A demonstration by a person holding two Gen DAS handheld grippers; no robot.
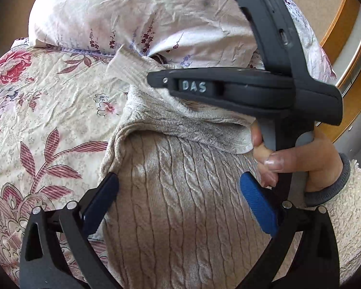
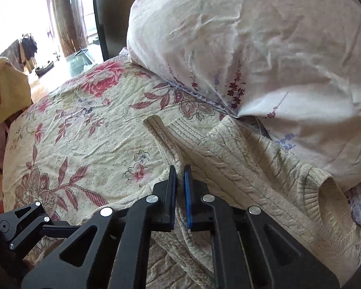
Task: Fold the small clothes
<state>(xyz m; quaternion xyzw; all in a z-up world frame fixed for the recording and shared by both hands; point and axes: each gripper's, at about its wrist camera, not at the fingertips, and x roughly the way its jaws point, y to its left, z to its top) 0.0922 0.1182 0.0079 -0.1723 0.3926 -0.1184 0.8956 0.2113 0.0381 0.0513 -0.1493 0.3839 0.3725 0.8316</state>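
Note:
A beige cable-knit sweater [image 1: 178, 187] lies on a floral bedspread [image 1: 48, 110]. My left gripper [image 1: 178, 192] is open, its blue pads spread wide just above the sweater's body. My right gripper [image 2: 180, 172] is shut on a sleeve [image 2: 161, 134] of the sweater and holds it pulled over the body; the sleeve's ribbed cuff points away from me. In the left wrist view the right gripper's black body [image 1: 228, 89] and the hand holding it [image 1: 288, 161] hover over the folded-in sleeve [image 1: 142, 72]. The sweater's body also shows in the right wrist view [image 2: 252, 168].
A large pale floral pillow [image 2: 252, 48] lies at the head of the bed, touching the sweater's far edge. A yellow cloth [image 2: 4, 91] hangs at the left. A wooden bed frame edge [image 1: 344, 36] runs along the right.

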